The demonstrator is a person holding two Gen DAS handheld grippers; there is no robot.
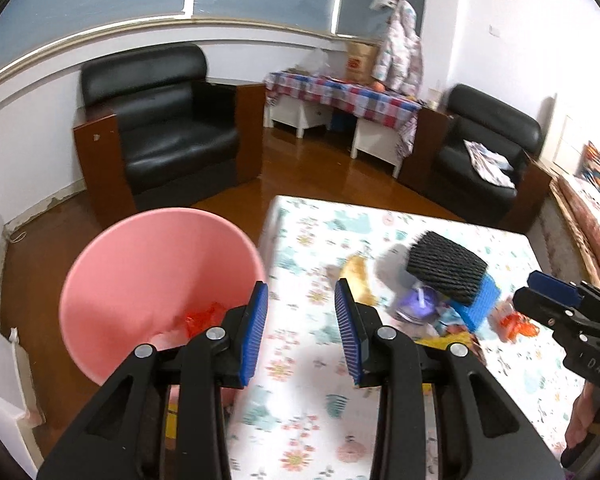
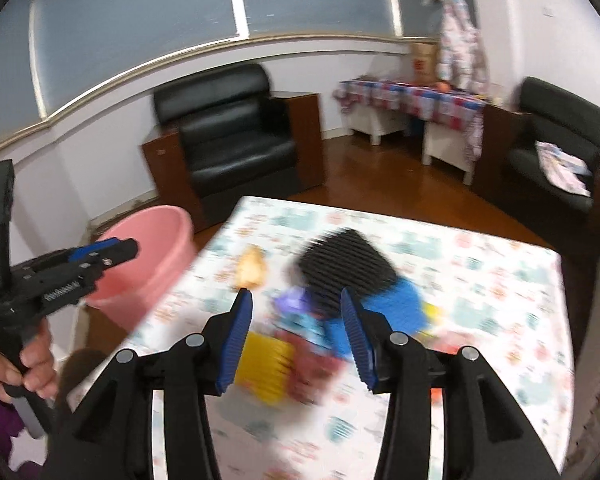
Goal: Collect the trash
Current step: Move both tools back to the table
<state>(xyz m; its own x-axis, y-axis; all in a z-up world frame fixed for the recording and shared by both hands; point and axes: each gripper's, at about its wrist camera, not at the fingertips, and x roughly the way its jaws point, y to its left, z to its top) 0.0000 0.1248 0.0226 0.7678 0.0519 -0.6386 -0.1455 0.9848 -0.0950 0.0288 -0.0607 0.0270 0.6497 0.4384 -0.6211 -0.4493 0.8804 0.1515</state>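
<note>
Left gripper [image 1: 301,330] gaping empty at lower centre, beside bin [image 1: 148,240] holding red scrap [image 1: 200,318]; right gripper [image 2: 296,340] gaping over blurred trash pile [image 2: 340,304] mid-frame.

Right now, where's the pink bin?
The pink bin stands on the floor off the table's left edge, lower left in the left wrist view, orange scrap inside.

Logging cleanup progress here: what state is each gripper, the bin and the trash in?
Left gripper: open, empty.
Right gripper: open, empty.
Round pink plastic bin: upright, red scrap inside.
Mixed trash pile: on the floral table.
</note>
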